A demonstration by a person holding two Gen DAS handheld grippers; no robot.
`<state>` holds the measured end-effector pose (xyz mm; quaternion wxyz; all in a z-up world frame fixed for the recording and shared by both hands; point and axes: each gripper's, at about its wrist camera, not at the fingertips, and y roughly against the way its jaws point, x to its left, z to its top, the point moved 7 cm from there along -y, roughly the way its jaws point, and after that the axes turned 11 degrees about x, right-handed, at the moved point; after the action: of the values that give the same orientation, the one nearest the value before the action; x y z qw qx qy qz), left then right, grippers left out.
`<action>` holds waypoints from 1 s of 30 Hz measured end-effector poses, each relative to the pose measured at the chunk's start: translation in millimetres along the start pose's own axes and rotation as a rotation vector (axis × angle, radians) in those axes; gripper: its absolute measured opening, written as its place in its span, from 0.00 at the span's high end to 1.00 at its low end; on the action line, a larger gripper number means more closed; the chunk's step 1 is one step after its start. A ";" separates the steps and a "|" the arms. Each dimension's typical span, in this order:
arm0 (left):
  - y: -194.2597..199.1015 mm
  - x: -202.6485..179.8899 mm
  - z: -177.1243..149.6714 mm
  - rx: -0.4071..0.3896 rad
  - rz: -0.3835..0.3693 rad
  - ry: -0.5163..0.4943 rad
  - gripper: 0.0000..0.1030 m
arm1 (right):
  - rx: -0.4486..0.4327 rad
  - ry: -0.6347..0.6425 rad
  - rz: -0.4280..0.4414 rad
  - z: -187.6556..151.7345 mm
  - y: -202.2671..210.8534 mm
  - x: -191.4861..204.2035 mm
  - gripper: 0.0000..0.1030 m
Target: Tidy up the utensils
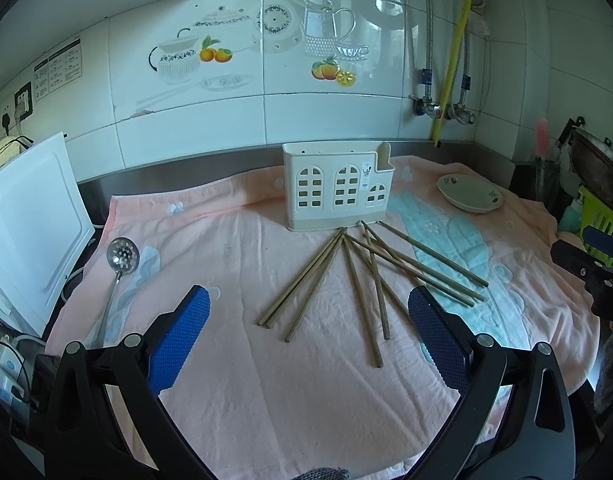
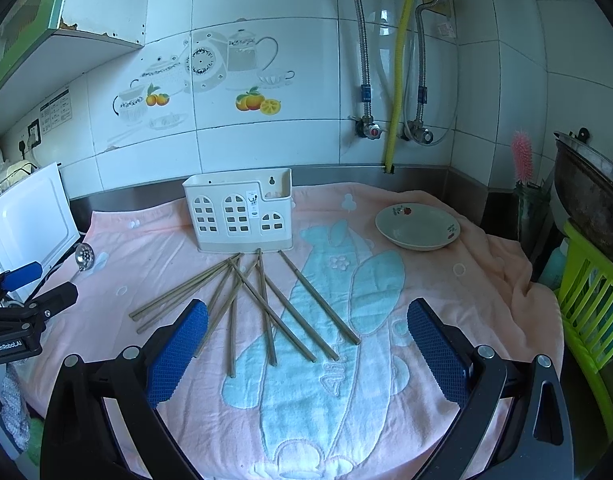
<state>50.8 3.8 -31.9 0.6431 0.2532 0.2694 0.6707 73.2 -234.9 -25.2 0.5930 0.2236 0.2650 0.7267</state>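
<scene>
Several wooden chopsticks [image 1: 362,280] [image 2: 266,304] lie fanned out on a pink towel [image 1: 246,400] [image 2: 466,288], in front of a cream utensil holder [image 1: 336,186] [image 2: 238,210] with window cut-outs that stands upright near the wall. A slotted metal spoon [image 1: 120,264] [image 2: 84,257] rests at the towel's left side. My left gripper [image 1: 308,312] is open above the near ends of the chopsticks, holding nothing. My right gripper [image 2: 306,320] is open too, over the chopsticks' near ends, empty. Each gripper shows at the edge of the other's view.
A shallow floral dish [image 1: 469,193] [image 2: 417,226] sits on the towel at the back right. A white appliance [image 1: 30,224] [image 2: 26,220] stands at the left. A green rack [image 2: 590,304] and a dark wok [image 2: 590,200] crowd the right edge. Pipes and a tiled wall run behind.
</scene>
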 end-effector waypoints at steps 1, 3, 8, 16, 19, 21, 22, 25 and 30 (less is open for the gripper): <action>0.5 0.2 0.4 -0.001 0.000 0.002 0.05 | 0.001 0.000 0.001 0.1 -0.1 0.2 0.06; 1.3 0.2 1.1 -0.004 0.000 0.002 0.05 | -0.002 0.001 0.000 0.4 0.8 0.0 0.06; 3.7 0.4 3.1 -0.015 0.002 0.002 0.05 | -0.006 0.001 -0.001 1.4 1.7 -0.4 0.06; 6.0 -0.1 4.8 -0.026 0.005 0.003 0.05 | -0.016 0.002 -0.003 1.9 4.5 -0.7 0.06; 6.8 -0.9 5.7 -0.031 0.008 0.003 0.05 | -0.018 0.004 -0.006 3.0 5.7 -0.9 0.06; 7.8 -0.4 6.3 -0.034 0.008 0.004 0.05 | -0.019 0.005 -0.006 3.2 5.8 -1.0 0.06; 8.5 0.1 6.3 -0.037 0.009 0.004 0.05 | -0.020 0.005 -0.007 3.4 5.9 -1.1 0.06; 10.3 2.1 6.8 -0.043 0.015 0.008 0.05 | -0.019 0.007 -0.008 3.2 5.7 -0.7 0.06; 11.8 6.6 8.5 -0.050 0.020 0.020 0.05 | -0.021 0.009 -0.009 4.1 6.1 -0.5 0.06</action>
<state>47.8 10.4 -17.7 0.6398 0.2329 0.2565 0.6860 71.3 -235.9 -18.2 0.5975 0.2129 0.2611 0.7276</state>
